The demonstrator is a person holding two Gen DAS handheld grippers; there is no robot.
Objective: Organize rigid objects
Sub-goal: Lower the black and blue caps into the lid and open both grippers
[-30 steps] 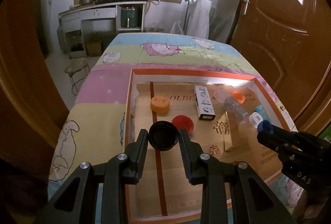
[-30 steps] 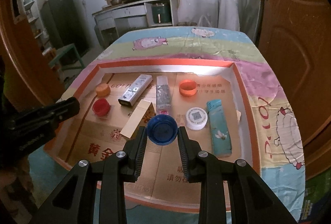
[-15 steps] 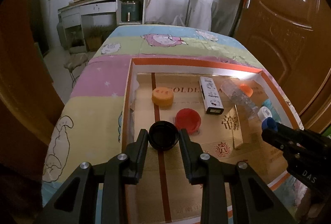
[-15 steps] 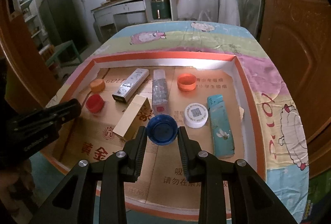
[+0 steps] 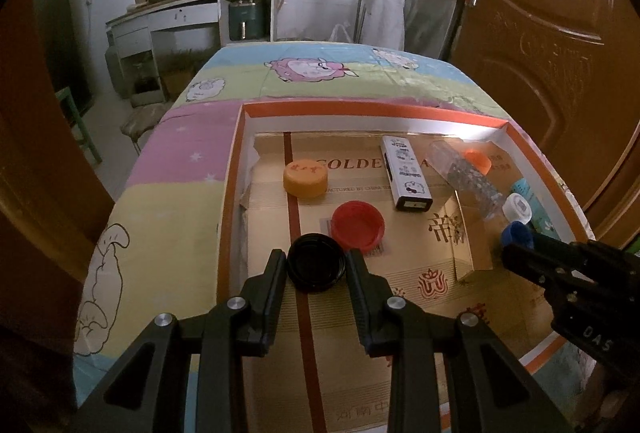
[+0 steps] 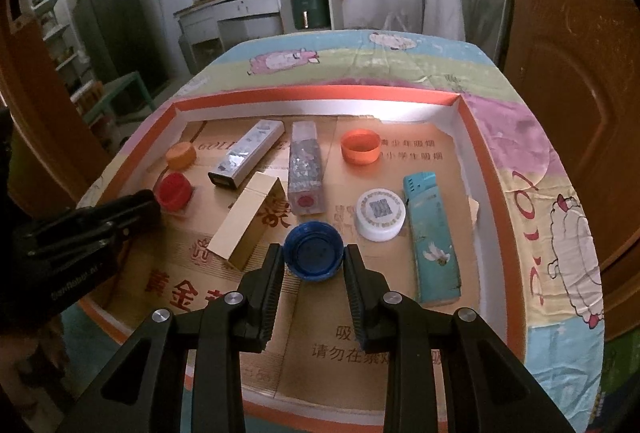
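Six bottle caps in all: a black cap point(image 5: 316, 267), a blue cap point(image 6: 313, 251), a red cap point(image 5: 359, 225), a yellow-orange cap point(image 5: 305, 179), an open orange cap point(image 6: 360, 146) and a white cap point(image 6: 381, 214) with a printed code on top. Four long boxes lie among them: a silvery patterned box point(image 6: 247, 154), a clear glitter-filled box point(image 6: 305, 169), a gold box point(image 6: 250, 219) and a teal box point(image 6: 432, 237). All sit inside one shallow orange-rimmed tray point(image 6: 474, 137) lined with flattened cardboard, on a tabletop covered by a cartoon-sheep cloth point(image 5: 180, 169).

The left gripper point(image 5: 316, 273) has its fingers point(image 5: 274, 283) closed partway on the black cap — both pads press its sides, near the tray's left wall, just in front of the red cap. The right gripper point(image 6: 313, 265) likewise has its fingers point(image 6: 354, 283) closed on the blue cap, hollow side up, between the gold box and the white cap. Whether either cap rests on the cardboard or is raised off it I cannot tell.
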